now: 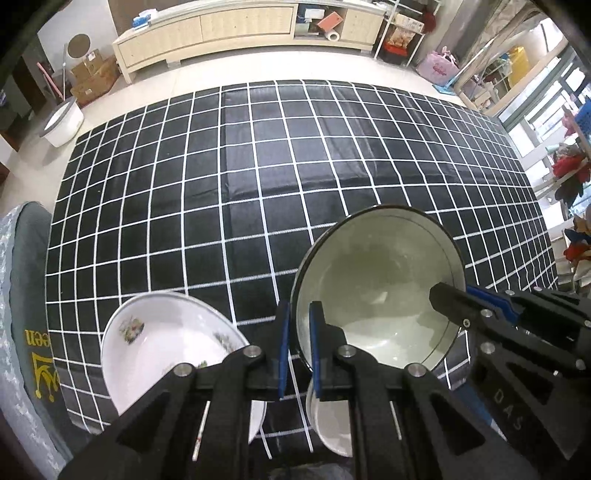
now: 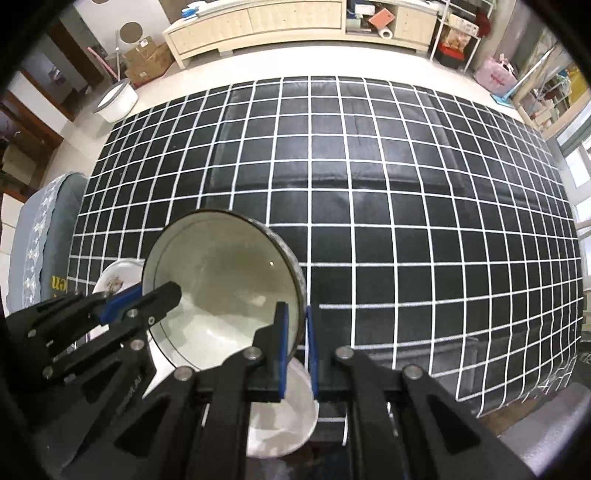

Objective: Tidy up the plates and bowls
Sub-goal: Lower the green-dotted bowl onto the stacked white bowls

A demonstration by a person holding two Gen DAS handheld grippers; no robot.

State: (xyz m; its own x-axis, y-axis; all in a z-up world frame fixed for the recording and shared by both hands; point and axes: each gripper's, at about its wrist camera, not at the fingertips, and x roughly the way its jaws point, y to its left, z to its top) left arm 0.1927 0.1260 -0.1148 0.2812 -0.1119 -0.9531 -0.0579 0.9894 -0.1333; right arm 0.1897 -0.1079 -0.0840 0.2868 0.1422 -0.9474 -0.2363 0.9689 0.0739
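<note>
A large bowl with a pale inside and a dark rim hangs tilted above the table, held from both sides. My left gripper is shut on its left rim, one blue pad inside and one outside. My right gripper is shut on the opposite rim of the same bowl. Each gripper also shows in the other's view: the right gripper and the left gripper. Below lie a white floral plate and a small white bowl, partly hidden by my fingers.
The table wears a black cloth with a white grid. A grey cushioned seat stands at its left edge. Beyond the far edge are a white bin and a long low cabinet on the floor.
</note>
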